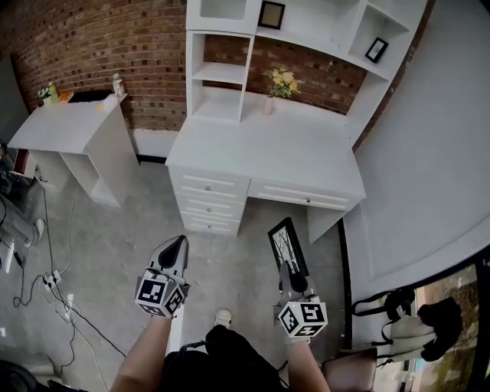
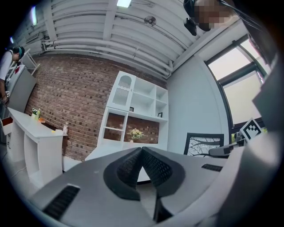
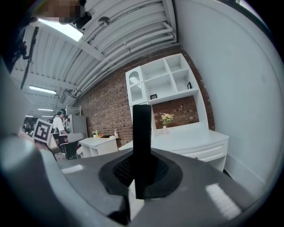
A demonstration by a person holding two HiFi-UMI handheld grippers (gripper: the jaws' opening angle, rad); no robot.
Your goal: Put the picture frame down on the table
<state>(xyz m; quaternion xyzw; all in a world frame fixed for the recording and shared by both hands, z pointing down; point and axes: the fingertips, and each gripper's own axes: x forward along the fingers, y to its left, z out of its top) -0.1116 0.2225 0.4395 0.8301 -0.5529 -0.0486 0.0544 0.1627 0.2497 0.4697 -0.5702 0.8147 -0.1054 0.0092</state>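
My right gripper (image 1: pixel 290 269) is shut on a black picture frame (image 1: pixel 287 245) with a branch print, held upright over the floor short of the white desk (image 1: pixel 306 164). In the right gripper view the frame (image 3: pixel 142 133) shows edge-on as a dark bar standing between the pads. My left gripper (image 1: pixel 174 246) hangs to the left at about the same height, shut with nothing between its pads (image 2: pixel 153 166). From the left gripper view the frame (image 2: pixel 204 144) appears at the right, with the desk (image 2: pixel 111 153) ahead.
The desk carries a flower vase (image 1: pixel 269 99) at the back and a hutch with two small frames (image 1: pixel 271 14). A smaller white table (image 1: pixel 69 126) stands at the left. Cables (image 1: pixel 53 283) lie on the floor at the left; bags (image 1: pixel 413 321) and a chair sit at the right.
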